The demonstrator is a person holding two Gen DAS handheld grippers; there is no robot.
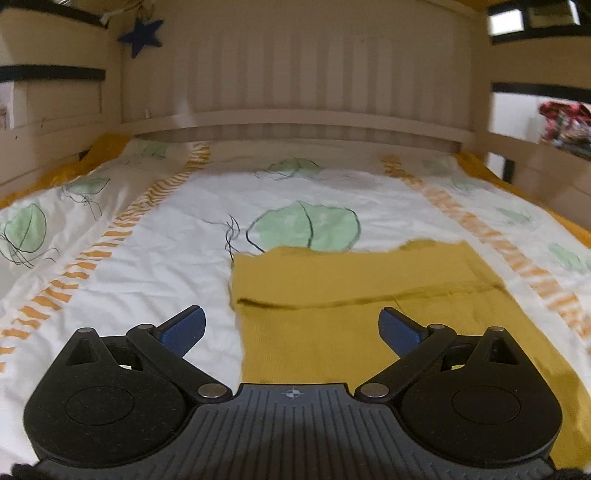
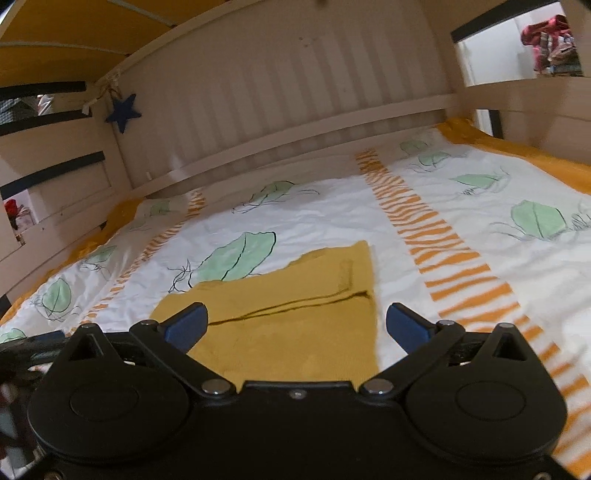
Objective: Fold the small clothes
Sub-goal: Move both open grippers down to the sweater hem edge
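A mustard-yellow garment lies flat on the bed, with a layer folded over across its far part. It also shows in the right wrist view. My left gripper is open and empty, hovering over the garment's near left part. My right gripper is open and empty, hovering over the garment's near end. Neither gripper's blue pads touch the cloth.
The bed has a white duvet with green leaf prints and orange striped bands. A beige slatted headboard stands at the far end with side rails. A blue star hangs at the far left. A pile of colourful clothes lies beyond the right rail.
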